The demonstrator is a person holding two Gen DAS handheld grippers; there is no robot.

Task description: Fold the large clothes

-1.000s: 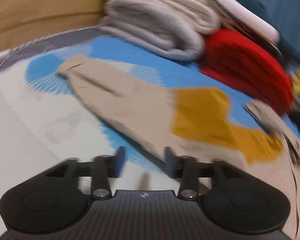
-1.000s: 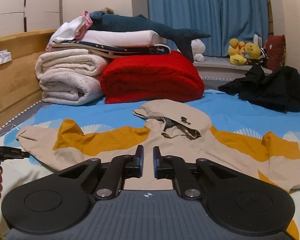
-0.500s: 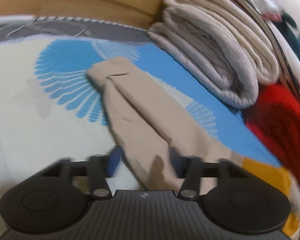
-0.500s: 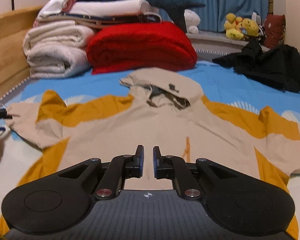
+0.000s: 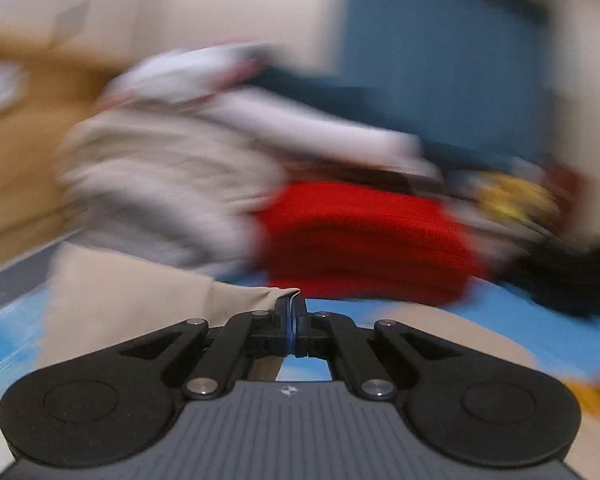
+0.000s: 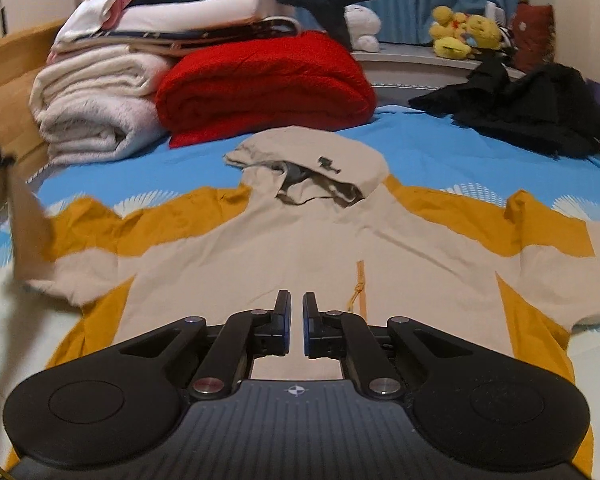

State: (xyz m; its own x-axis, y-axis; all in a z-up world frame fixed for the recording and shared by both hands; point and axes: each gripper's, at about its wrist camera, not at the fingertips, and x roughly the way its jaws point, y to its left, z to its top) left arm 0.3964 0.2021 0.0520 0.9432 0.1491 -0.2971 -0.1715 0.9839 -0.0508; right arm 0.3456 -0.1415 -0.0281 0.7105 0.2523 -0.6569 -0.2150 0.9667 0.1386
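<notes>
Two views, left wrist first.
Left wrist, left gripper [image 5: 291, 312]: jaws have just closed flat together, pinching the beige sleeve [image 5: 140, 296] edge; cloth trails to 9 o'clock.
Left wrist, background: heavy blur; red blanket [image 5: 364, 240] at 12 o'clock.
Right wrist, right gripper [image 6: 296, 312]: jaws nearly together, narrow gap, nothing between them.
Right wrist, hoodie [image 6: 300, 240]: beige and mustard, spread flat on blue bed sheet [image 6: 440, 152], hood at 12 o'clock; left sleeve raised at 9 o'clock.
Right wrist, stack: white blankets [image 6: 96, 112] at 10 o'clock.
Writing: none legible; compass-like mark on each gripper body.
</notes>
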